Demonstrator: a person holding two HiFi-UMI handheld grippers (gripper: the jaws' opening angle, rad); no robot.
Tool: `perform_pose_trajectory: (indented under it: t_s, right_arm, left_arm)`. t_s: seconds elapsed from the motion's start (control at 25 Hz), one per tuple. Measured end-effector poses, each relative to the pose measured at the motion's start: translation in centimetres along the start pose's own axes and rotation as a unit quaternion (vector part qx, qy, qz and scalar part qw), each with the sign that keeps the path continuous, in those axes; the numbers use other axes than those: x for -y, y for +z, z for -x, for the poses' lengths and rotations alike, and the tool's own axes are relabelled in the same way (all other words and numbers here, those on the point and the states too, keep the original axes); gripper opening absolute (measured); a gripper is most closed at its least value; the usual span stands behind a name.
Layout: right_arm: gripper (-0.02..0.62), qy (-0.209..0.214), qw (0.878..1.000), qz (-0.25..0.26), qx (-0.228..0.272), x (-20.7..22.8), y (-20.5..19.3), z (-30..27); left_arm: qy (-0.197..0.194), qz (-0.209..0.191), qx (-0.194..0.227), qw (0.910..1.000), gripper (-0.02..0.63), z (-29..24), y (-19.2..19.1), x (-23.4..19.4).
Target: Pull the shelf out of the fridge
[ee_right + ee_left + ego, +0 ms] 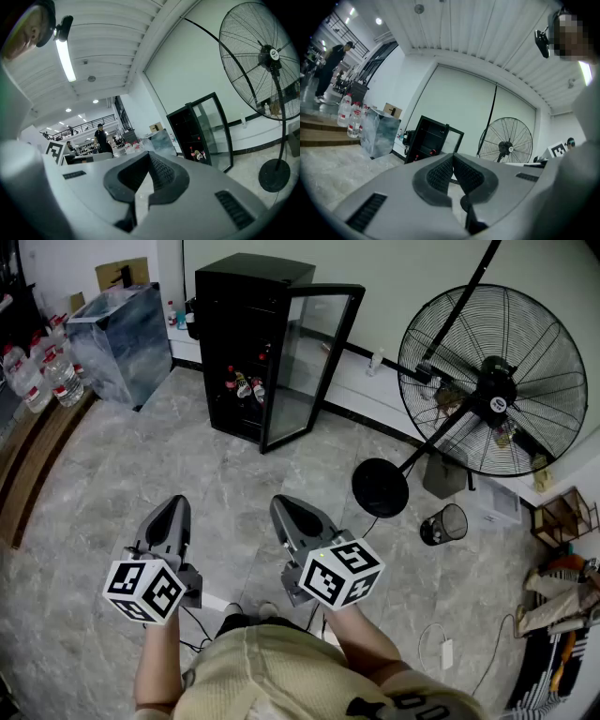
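A small black fridge (246, 343) stands on the floor against the far wall, its glass door (306, 364) swung open to the right. Bottles (242, 384) lie on a low shelf inside; the shelves themselves are hard to make out. The fridge (429, 140) shows far ahead in the left gripper view, and the fridge (194, 130) shows again in the right gripper view. My left gripper (174, 506) and right gripper (282, 506) are both shut and empty, held side by side well short of the fridge, over the tiled floor.
A big pedestal fan (487, 381) with a round base (380, 487) stands right of the fridge. A mesh bin (443, 524) sits by it. A plastic-wrapped box (120, 341) and water bottles (42, 371) stand at left. A person (329, 70) stands far off.
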State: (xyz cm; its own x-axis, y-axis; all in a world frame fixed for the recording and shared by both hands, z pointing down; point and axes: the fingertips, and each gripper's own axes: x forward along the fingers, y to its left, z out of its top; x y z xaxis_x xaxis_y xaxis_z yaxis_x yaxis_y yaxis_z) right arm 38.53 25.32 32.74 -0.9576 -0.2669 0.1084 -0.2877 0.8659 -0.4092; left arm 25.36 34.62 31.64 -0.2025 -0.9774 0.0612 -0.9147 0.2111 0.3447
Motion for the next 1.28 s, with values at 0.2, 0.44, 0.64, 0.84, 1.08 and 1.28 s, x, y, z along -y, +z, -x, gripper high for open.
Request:
perform_pose_trajectory:
  t_s: [0.2,0.44,0.64,0.84,1.08,1.28]
  right_arm:
    - [0.015,-0.004,1.000,-0.017,0.003,1.2,-0.2,0.9]
    - [0.017,-0.014,1.000,-0.022,-0.013,2.4,-0.5,0.7]
    - [0.017,-0.013,0.999,-0.005,-0.035,2.8,-1.7,0.4]
    - [0.017,0.004,0.999,-0.013,-0.038,2.8,-2.1,-0.6]
    - [0.032,0.018,0.998,-0.041,-0.040,2.3,-2.3,-3.1]
    - [0.098,0.022,0.998,-0.047,-0.036,1.6,-2.1,-7.5]
  left_arm:
    - [-0.020,0.037,-0.003,0.9991,0.015,-0.3,-0.7,1.3]
    - [-0.031,0.033,-0.007,0.9989,0.015,-1.6,-1.5,2.3]
    - [-0.033,0.037,-0.014,0.9987,0.015,-2.3,-2.7,2.6]
    - [-0.020,0.033,-0.016,0.9991,0.015,-2.2,-3.0,2.3]
    - [-0.023,0.046,-0.012,0.9986,0.015,-3.7,-2.3,-0.3]
    - [-0.051,0.048,-0.020,0.9973,0.015,-6.0,-2.0,-3.8]
